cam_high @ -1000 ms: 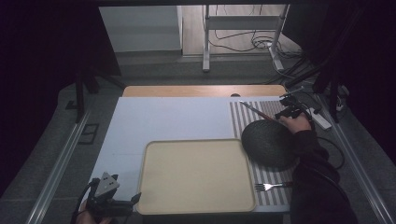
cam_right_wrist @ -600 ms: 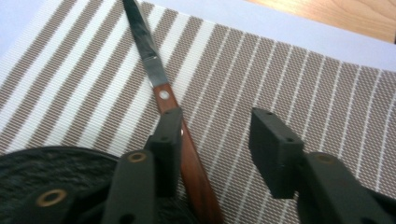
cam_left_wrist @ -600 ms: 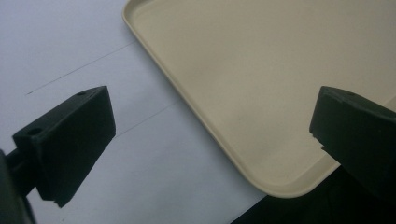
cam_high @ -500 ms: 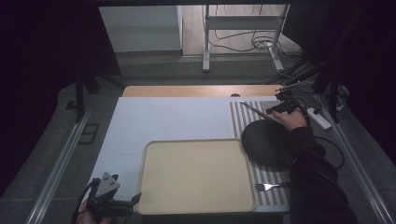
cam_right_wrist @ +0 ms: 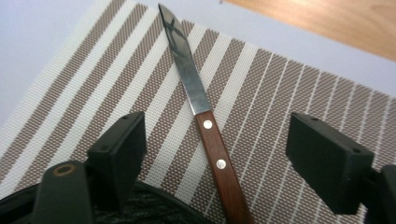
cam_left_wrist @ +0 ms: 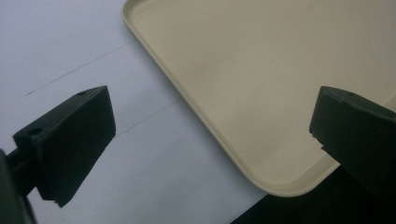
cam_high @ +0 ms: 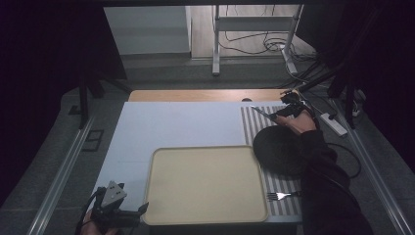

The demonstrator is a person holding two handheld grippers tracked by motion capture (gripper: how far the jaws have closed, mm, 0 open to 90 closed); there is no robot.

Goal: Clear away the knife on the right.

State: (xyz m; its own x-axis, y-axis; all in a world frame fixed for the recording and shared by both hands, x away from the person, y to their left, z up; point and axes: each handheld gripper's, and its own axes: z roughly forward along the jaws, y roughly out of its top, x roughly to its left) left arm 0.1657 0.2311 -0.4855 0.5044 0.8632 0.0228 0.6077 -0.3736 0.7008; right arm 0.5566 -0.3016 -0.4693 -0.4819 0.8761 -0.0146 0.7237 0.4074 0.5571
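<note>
A knife [cam_right_wrist: 201,107] with a brown wooden handle lies flat on the striped placemat [cam_right_wrist: 289,93], blade pointing away. My right gripper [cam_right_wrist: 219,135] hangs over the handle. Its jaws have just been opening and stand wide on either side, clear of the handle. In the high view the right gripper [cam_high: 280,114] is at the mat's far end, by the knife [cam_high: 262,112]. A black plate [cam_high: 276,152] sits on the placemat [cam_high: 252,125], and a fork [cam_high: 281,196] lies nearer. My left gripper [cam_left_wrist: 215,116] is open over the near left corner of the beige tray [cam_left_wrist: 261,70].
The beige tray [cam_high: 205,183] takes up the near middle of the white table top [cam_high: 181,125]. A wooden strip [cam_high: 195,95] runs along the far edge. On the floor are a power strip [cam_high: 334,123] at the right, cables and a metal stand [cam_high: 215,44] beyond.
The right hand has shifted a little to the left at the mat's far end. The knife lies where it was. The left gripper has stayed put.
</note>
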